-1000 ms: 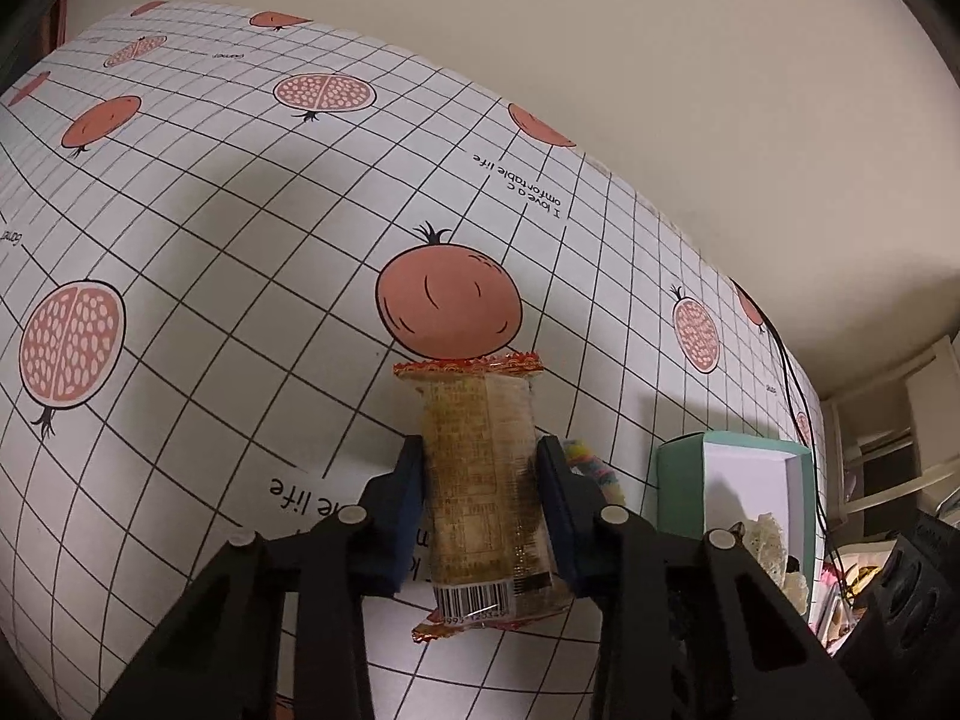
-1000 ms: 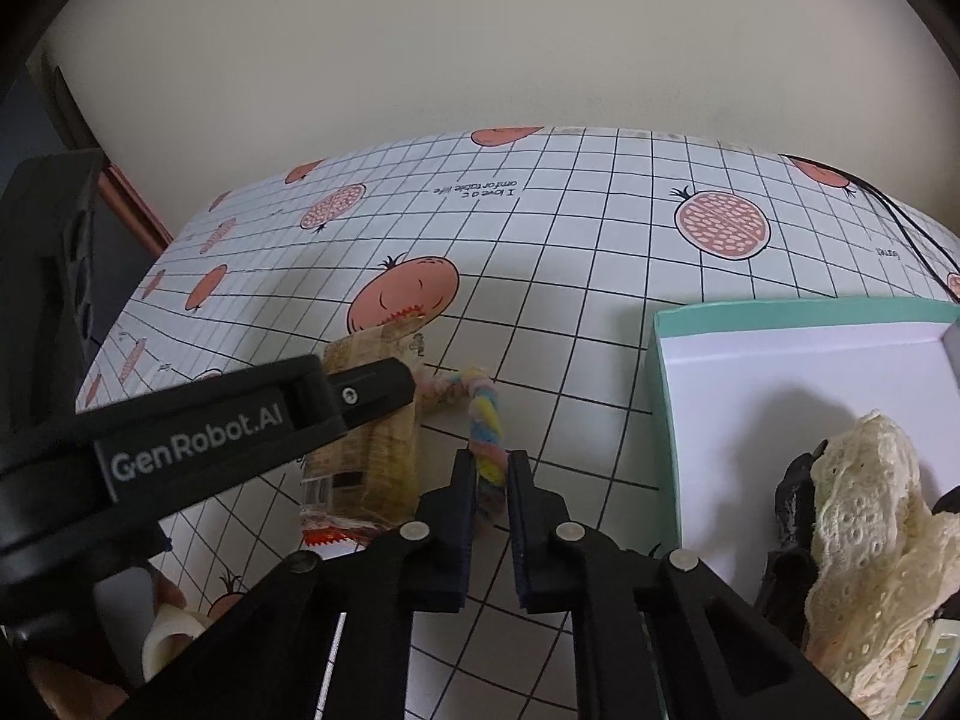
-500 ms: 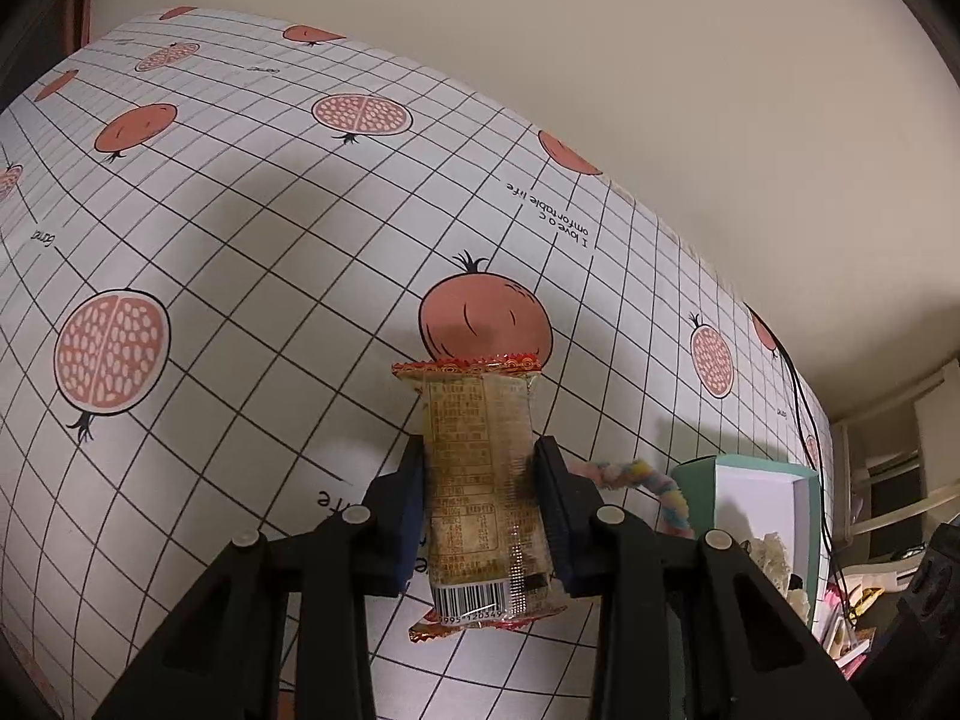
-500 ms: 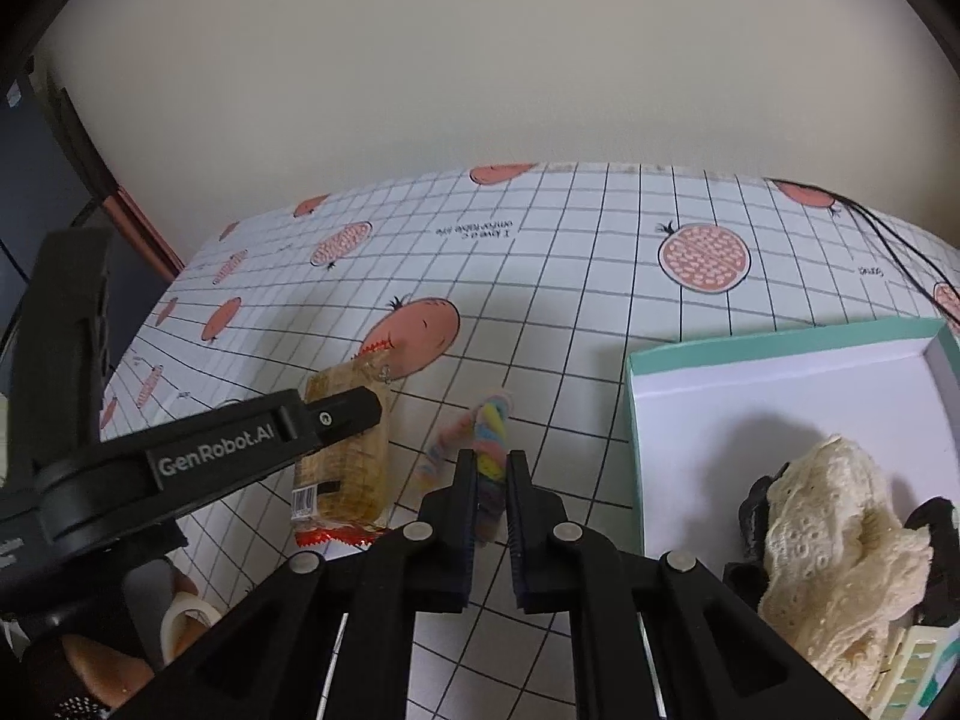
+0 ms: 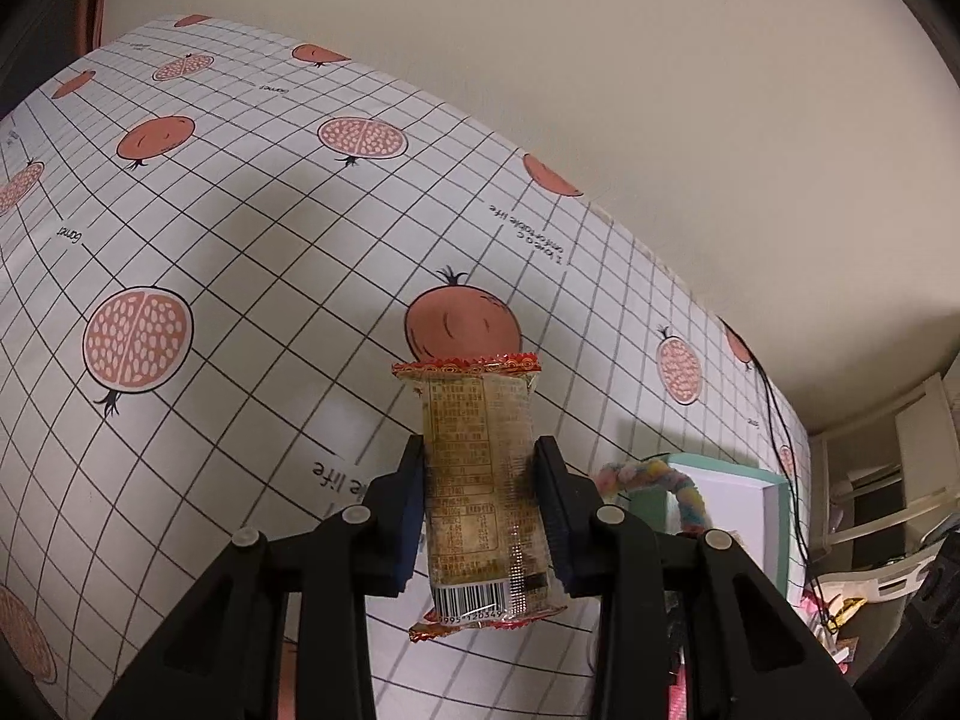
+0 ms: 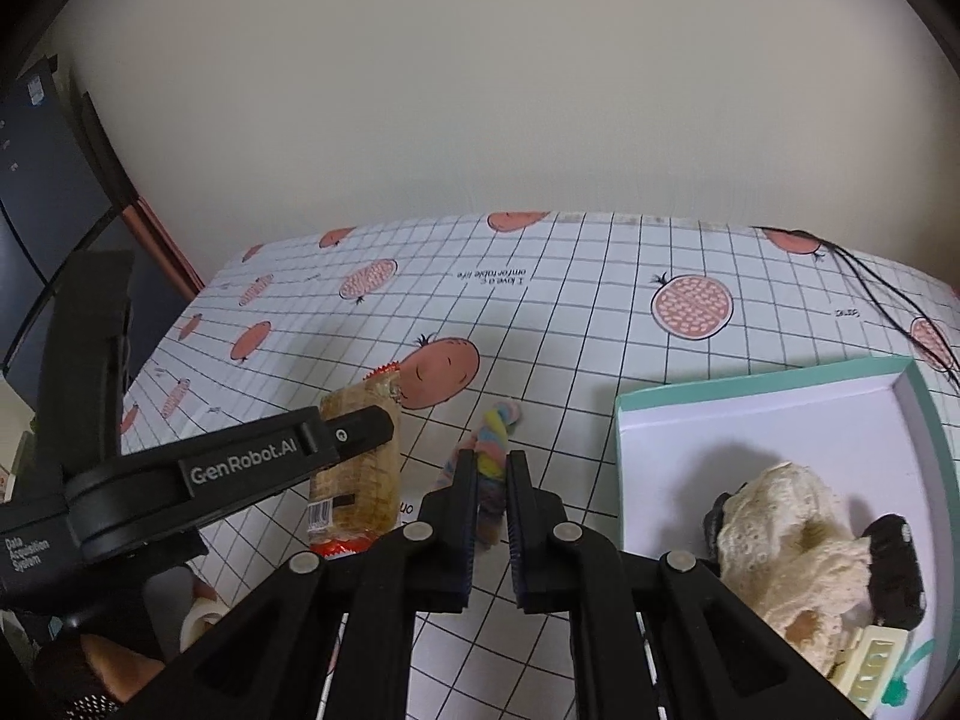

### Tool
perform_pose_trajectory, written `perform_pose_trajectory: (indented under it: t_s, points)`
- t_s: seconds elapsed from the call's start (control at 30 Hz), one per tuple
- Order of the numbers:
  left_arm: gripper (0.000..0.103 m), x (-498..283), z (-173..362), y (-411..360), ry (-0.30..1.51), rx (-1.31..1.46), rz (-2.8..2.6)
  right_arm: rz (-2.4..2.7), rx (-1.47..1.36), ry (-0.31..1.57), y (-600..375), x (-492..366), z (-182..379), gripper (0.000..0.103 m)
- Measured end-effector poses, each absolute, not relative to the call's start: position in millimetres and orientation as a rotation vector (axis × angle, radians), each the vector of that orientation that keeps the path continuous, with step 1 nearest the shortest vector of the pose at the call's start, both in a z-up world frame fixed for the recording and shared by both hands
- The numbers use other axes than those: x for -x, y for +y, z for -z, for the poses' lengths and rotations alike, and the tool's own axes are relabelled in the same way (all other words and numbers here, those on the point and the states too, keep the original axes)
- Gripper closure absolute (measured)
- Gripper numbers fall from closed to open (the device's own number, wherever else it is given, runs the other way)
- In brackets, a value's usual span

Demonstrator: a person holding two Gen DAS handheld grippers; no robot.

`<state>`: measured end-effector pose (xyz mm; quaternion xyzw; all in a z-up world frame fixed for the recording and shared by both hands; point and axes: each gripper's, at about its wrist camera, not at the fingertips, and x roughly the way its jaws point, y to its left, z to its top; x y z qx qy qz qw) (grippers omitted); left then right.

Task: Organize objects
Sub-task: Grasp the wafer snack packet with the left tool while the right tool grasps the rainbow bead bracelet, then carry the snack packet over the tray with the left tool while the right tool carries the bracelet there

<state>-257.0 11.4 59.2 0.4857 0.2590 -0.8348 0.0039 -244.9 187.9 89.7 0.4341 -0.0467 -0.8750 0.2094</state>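
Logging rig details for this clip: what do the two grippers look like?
Both are matte black plastic with angular linkage arms and silver pivot screws. The left gripper has dark blue finger pads. Seen from the right wrist, its side reads "GenRobot.AI" and "Data Acquisition System" in white. The right gripper matches. No cables show on them.

We cannot read the fine print on the snack packet (image 5: pixel 480 492); only its barcode is plain. The left gripper's (image 5: pixel 479 474) blue pads cover both its long edges. Behind that gripper's right finger, the pastel twisted rope (image 5: pixel 672 483) drops out of sight, and the teal box (image 5: pixel 774 516) is partly masked. In the right wrist view, the rope's (image 6: pixel 493 456) lower end sits between the right gripper's (image 6: pixel 492 483) jaws in shadow; the box's (image 6: pixel 750 387) right and lower edges are cut off, and the black objects (image 6: pixel 897 576) under the cream lace cloth (image 6: pixel 786 546) defy naming.
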Motion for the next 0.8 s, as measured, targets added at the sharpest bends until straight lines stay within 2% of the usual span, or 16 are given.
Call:
perform_pose_trajectory:
  t_s: [0.5,0.8]
  points:
    - [0.067,246,-80,58,0.787,-1.535,2.686,2.504,-1.149,-0.218,237,239,-118,0.093]
    - [0.067,245,-91,93,0.708,-1.546,2.778,2.577,-1.136,-0.260,277,240,-126,0.093]
